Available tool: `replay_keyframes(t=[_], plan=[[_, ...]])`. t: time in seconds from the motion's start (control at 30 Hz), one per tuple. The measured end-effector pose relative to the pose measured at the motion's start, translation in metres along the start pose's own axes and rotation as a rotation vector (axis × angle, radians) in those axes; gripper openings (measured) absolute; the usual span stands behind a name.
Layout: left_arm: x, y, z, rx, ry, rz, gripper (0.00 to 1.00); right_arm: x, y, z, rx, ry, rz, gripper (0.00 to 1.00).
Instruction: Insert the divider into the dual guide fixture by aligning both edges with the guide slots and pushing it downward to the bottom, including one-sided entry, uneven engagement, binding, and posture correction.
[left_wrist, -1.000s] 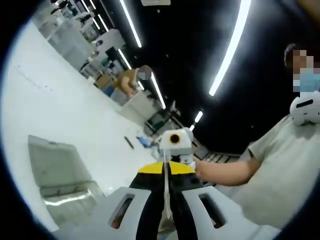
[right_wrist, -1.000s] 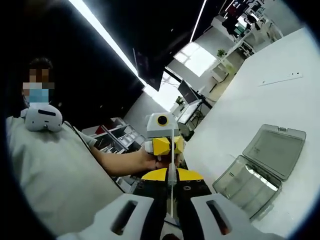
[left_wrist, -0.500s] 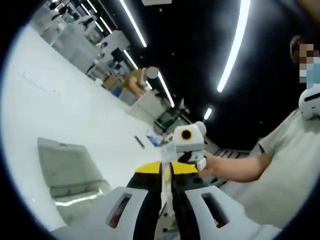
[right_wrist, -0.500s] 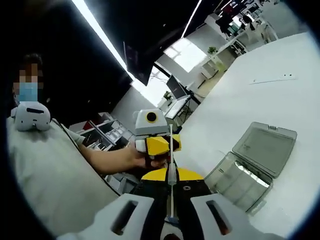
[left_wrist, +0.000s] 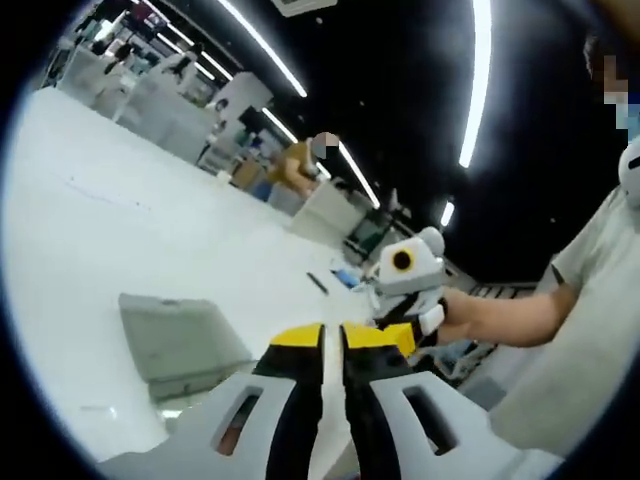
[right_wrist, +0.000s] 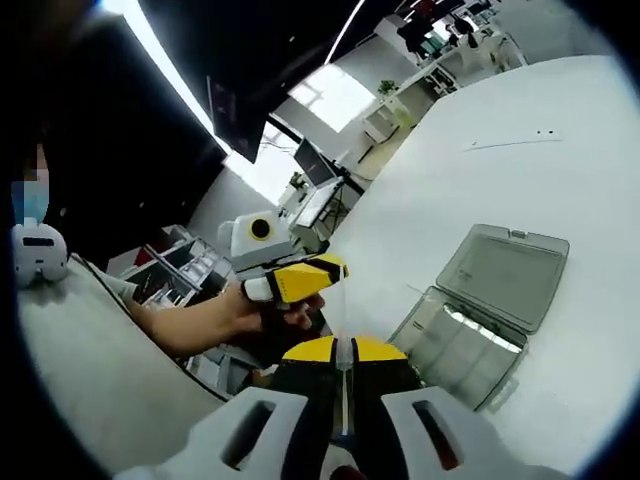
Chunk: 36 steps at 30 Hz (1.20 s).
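On the white desk (right_wrist: 560, 180) an open clear plastic case (right_wrist: 485, 315) lies flat; the right gripper (right_wrist: 343, 365) pinches a thin clear divider (right_wrist: 343, 385) edge-on. The left gripper (left_wrist: 331, 350) has its fingers pressed nearly together on a thin plate

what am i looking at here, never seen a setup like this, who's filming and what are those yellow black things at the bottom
No robot here: a person holds a hand-operated gripper in each hand, and a fisheye camera rides on each one, looking forward along its jaws.

In the left gripper view, the left gripper rises from the bottom, its jaws closed on a thin clear divider seen edge-on. The right gripper enters from the right, held in the person's hand.

The right gripper view is the reverse: its own jaws are also closed on the divider, and the left gripper shows beyond.

On the white table lies an open clear plastic compartment box, lid folded back. The divider is held in the air, not yet in the box.
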<state>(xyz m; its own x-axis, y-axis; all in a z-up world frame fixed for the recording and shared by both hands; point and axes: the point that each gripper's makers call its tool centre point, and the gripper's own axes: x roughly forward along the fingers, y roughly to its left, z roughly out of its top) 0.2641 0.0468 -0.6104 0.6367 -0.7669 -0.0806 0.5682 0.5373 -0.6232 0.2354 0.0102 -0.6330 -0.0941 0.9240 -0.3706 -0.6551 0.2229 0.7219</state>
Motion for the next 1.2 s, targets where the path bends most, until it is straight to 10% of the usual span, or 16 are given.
replay_keyframes(t=[0.57,1.2], plan=[[-0.024,0.017,-0.019,0.204,0.113,0.18,0.04,0.004,-0.017,-0.005,0.08,0.052,-0.198,0.0],[-0.003,0.033,-0.033,0.335,0.175,0.292,0.02,-0.011,-0.06,-0.009,0.155,0.122,-0.444,0.0]])
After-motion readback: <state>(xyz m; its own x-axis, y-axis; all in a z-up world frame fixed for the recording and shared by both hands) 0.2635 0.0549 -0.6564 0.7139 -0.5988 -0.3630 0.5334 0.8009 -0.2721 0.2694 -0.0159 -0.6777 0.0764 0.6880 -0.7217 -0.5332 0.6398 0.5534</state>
